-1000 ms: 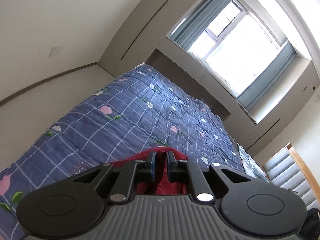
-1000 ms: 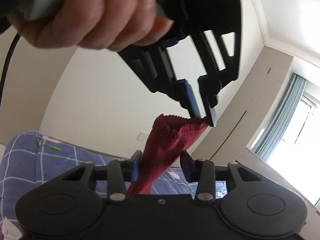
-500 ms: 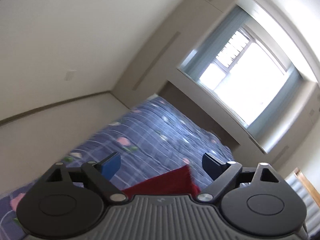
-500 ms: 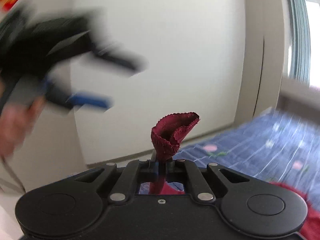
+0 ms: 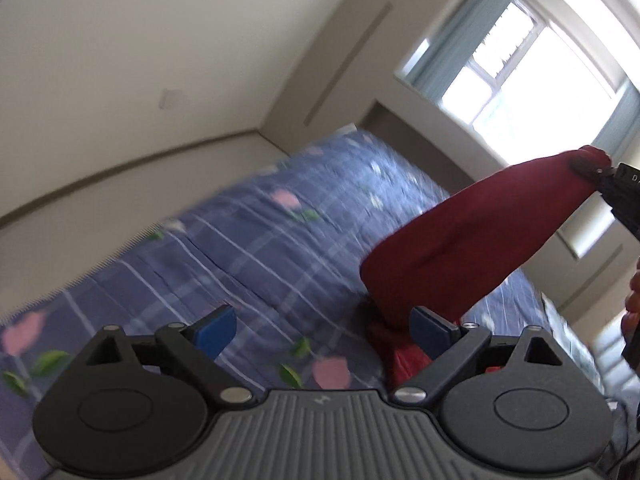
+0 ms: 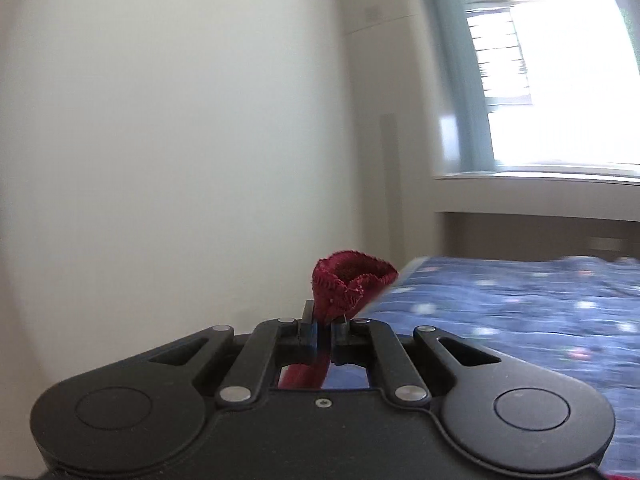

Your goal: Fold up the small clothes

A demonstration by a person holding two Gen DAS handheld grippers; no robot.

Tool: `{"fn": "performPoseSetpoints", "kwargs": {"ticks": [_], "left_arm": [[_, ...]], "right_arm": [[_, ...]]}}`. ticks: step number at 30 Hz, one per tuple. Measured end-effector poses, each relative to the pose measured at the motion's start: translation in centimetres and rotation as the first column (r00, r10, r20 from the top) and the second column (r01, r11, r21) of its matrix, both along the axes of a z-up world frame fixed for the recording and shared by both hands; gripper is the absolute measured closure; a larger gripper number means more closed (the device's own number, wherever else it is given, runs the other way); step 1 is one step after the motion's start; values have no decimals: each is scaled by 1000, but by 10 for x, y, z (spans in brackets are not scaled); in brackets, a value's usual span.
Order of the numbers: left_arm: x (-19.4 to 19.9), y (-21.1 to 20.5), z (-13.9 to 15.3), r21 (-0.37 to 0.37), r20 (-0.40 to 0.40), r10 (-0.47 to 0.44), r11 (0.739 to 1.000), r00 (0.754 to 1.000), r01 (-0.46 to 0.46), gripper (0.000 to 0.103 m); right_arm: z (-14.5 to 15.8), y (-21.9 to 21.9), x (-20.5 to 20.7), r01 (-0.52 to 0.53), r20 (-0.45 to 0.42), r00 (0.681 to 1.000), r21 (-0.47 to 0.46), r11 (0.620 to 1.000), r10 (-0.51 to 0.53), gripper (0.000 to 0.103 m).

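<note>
Presently the right claw [image 6: 324,330] is clamped tight on an edge of the small dark-red knitted garment [image 5: 460,236], which hangs stretched in the air above the blue checked floral quilt [image 5: 256,248] on the bed. Its lower end trails beside the left claw [image 5: 320,330], whose jaws are opening wide and grip nothing. Judged step: re-gripping to spread the garment before folding; the next move calls for the left claw to catch a free edge.

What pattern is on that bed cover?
The bed cover is blue with a pale grid and pink flowers, clearest in the left wrist view.
</note>
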State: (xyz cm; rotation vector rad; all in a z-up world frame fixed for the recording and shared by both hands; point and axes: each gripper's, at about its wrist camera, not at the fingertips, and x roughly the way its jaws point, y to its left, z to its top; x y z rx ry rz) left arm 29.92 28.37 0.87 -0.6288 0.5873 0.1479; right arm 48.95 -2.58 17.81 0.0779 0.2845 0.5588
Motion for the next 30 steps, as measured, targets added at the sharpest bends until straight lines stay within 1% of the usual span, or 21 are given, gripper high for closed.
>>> {"fn": "performPoseSetpoints", "kwargs": {"ticks": [2,3,6,8,10,11,13,15,16,17,18,19,20,22,24,25,26,27,28,29,30], "left_arm": [[9,-14,-7,4,-18,-35,999,999,36,7],[15,-21,-11,8,-28,-54,998,998,54,7],[31,-43,-20,32,-55,-98,994,994,100,6],[43,-58,-26,70,-73,-126,989,989,131,4],[53,-78,-32,133,-84,-165,976,983,175,3],[59,-87,-36,170,-89,-189,965,978,202,3],[72,-110,-46,260,-116,-236,930,965,259,3],[83,-129,-54,347,-134,-292,881,947,321,3],[89,-139,-59,395,-141,-315,851,938,345,4],[93,-144,-61,428,-147,-327,830,934,358,8],[100,-149,-65,461,-157,-340,805,927,373,12],[108,-152,-68,484,-171,-351,784,921,388,19],[115,-153,-71,498,-186,-352,771,917,397,25],[127,-155,-75,502,-206,-348,765,915,404,28],[134,-155,-76,505,-209,-355,759,911,411,31],[136,-156,-77,516,-211,-358,750,910,415,37],[138,-156,-77,528,-214,-359,740,908,417,44],[141,-158,-78,543,-218,-359,728,908,418,49],[142,-158,-78,549,-216,-360,724,908,418,59],[143,-159,-77,539,-202,-372,730,906,420,72],[143,-159,-76,529,-185,-381,738,906,419,82]], "right_arm": [[-19,-42,7,84,-35,996,4,996,-84,98],[-32,-56,10,112,-52,992,4,994,-112,98],[-68,-111,14,200,-131,971,1,980,-198,98],[-91,-138,16,235,-183,956,11,972,-229,98],[-109,-161,16,256,-222,944,27,966,-244,98],[-120,-161,14,261,-237,940,32,965,-246,98],[-132,-164,14,262,-252,937,45,964,-243,98],[-131,-170,19,249,-248,941,51,967,-229,98],[-131,-172,20,241,-244,944,52,969,-222,98],[-123,-171,30,234,-243,946,54,971,-215,98],[-118,-173,30,228,-241,948,57,972,-208,98],[-118,-175,31,220,-239,950,62,974,-200,98],[-114,-177,32,214,-239,952,66,975,-193,98],[-110,-178,34,203,-240,954,73,976,-181,98],[-109,-179,35,194,-237,956,76,978,-171,98],[-108,-180,36,188,-233,958,76,979,-166,98],[-107,-180,35,185,-230,959,78,980,-163,98],[-107,-180,36,183,-227,961,81,980,-160,98],[-106,-180,36,180,-223,962,85,980,-158,98],[-104,-181,36,180,-220,963,90,979,-157,98],[-104,-182,36,180,-217,964,96,979,-156,98]]}}
